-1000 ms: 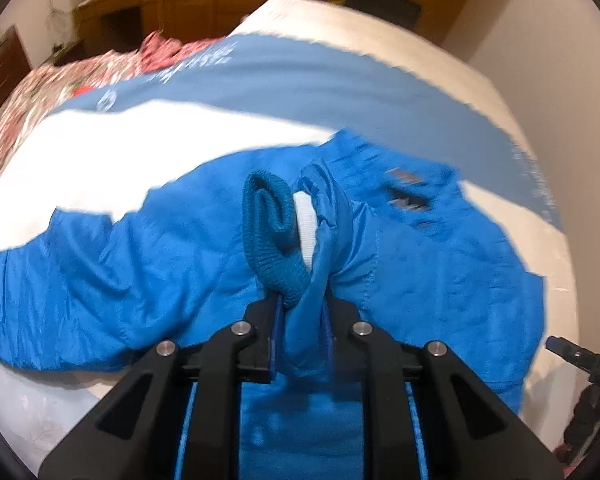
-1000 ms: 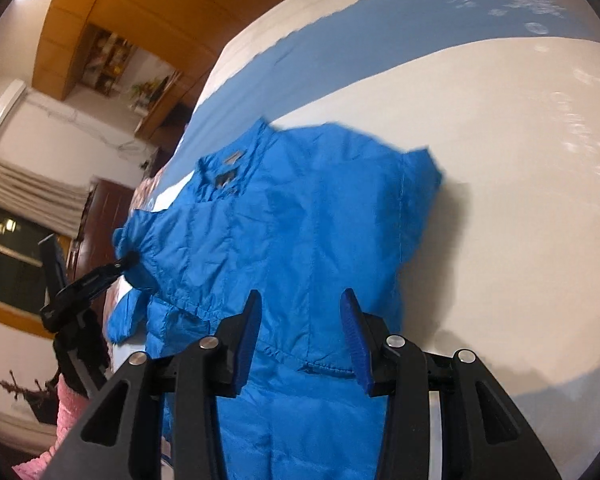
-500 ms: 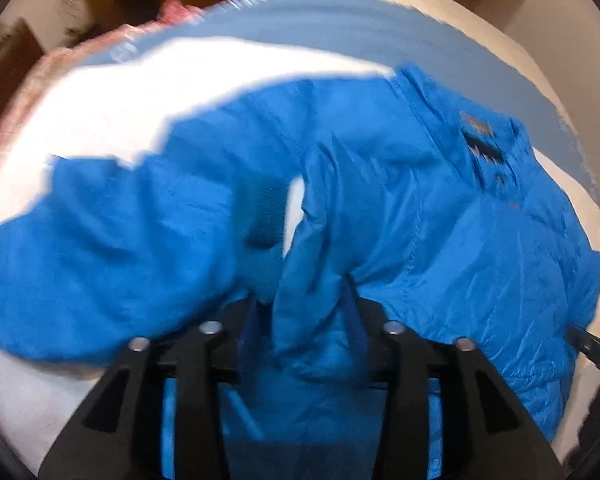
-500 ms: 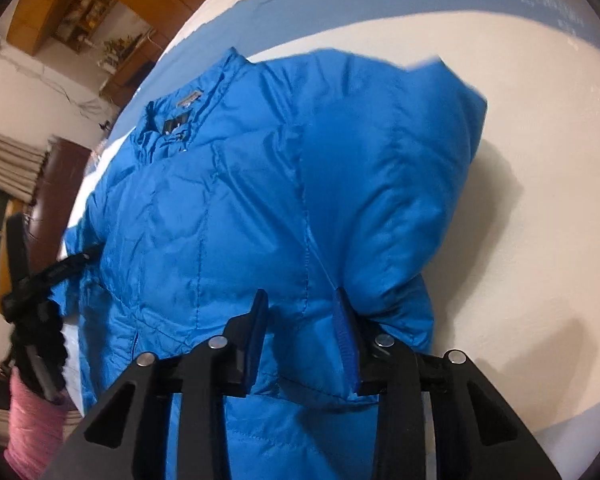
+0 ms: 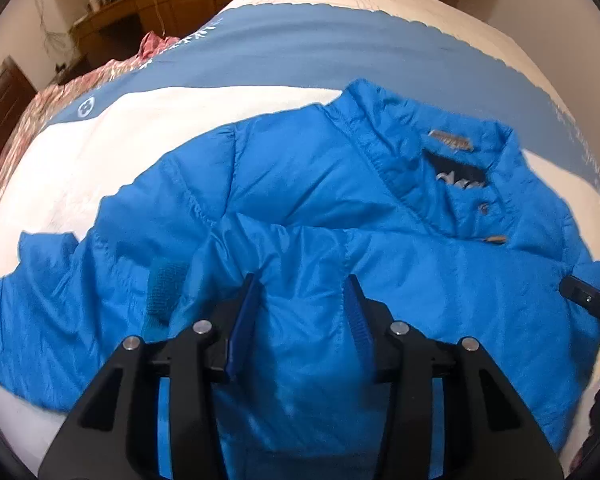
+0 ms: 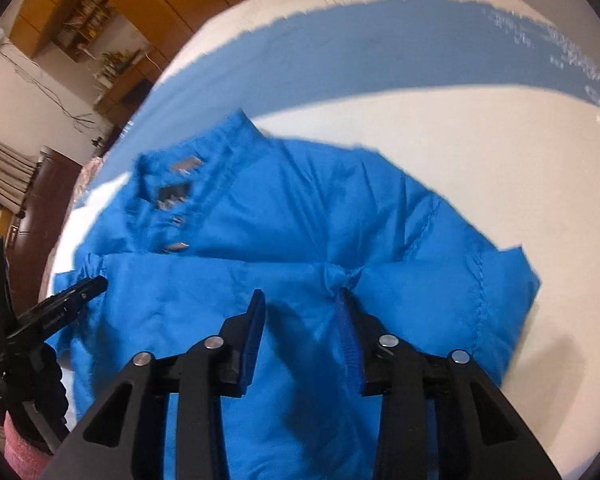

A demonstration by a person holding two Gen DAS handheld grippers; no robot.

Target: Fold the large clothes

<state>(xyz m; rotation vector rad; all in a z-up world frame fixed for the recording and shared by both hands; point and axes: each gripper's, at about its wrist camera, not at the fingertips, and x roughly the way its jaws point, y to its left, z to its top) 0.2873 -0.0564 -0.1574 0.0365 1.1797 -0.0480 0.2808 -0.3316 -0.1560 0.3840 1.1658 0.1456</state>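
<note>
Left wrist view: the left gripper (image 5: 304,300) stands with its jaws spread wide over the blue jacket (image 5: 308,200), gripping nothing; puffy fabric swells up between the fingers without being pinched. The jacket lies spread on the bed (image 5: 100,168), collar (image 5: 440,148) up and to the right of the tool, so its long axis runs from the gripper forward toward the collar. A sleeve lies across the body, its knit cuff (image 5: 164,296) just left of the left finger. At the right edge the tip of the other tool shows over the jacket's far side.

Right wrist view: the right gripper (image 6: 300,312) is likewise parted wide and holds nothing, though a small pucker of cloth sits at the tip of its right finger; motion blur leaves me unsure whether it touches. From here the collar (image 6: 188,180) lies ahead and to the left, and the folded-in right side ends in a seamed edge (image 6: 480,300) to the right of the tool.

Both tools sit on the hem side, roughly equally far from the collar, so the next fold probably runs along that hem-to-collar line.
</note>
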